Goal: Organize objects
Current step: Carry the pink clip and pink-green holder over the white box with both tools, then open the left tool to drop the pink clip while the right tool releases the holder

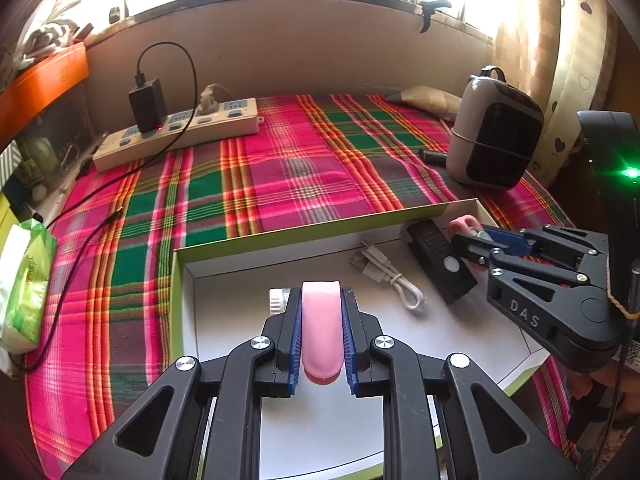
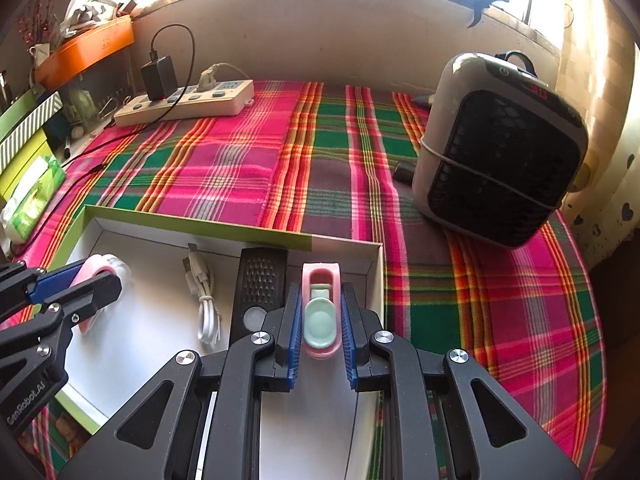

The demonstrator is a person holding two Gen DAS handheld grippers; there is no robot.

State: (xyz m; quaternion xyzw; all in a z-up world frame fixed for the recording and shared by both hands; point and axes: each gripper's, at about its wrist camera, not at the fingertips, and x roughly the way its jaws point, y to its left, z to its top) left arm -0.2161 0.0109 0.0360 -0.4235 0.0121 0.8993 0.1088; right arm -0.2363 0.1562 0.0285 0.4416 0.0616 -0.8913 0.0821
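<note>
Plaid-covered surface [image 1: 280, 184] under window, green-rimmed white box [image 1: 256, 240] on it.

Left wrist view: left tongs [image 1: 322, 312] clamped on pink piece [image 1: 322, 328], held over box at 6 o'clock. White cable [image 1: 392, 280] and black remote [image 1: 440, 264] lie in box toward 2 o'clock. Right tongs [image 1: 464, 236] at 3 o'clock, marked "DAS".

Right wrist view: right tongs [image 2: 321, 312] closed tight on pink-and-mint piece [image 2: 320, 316], over box's right end, remote just at 10 o'clock. Left tongs [image 2: 96, 280] at 9 o'clock, lettered "GenRobot.AI".

Black tool [image 1: 322, 312] linkages, blue pads, silver screws
</note>
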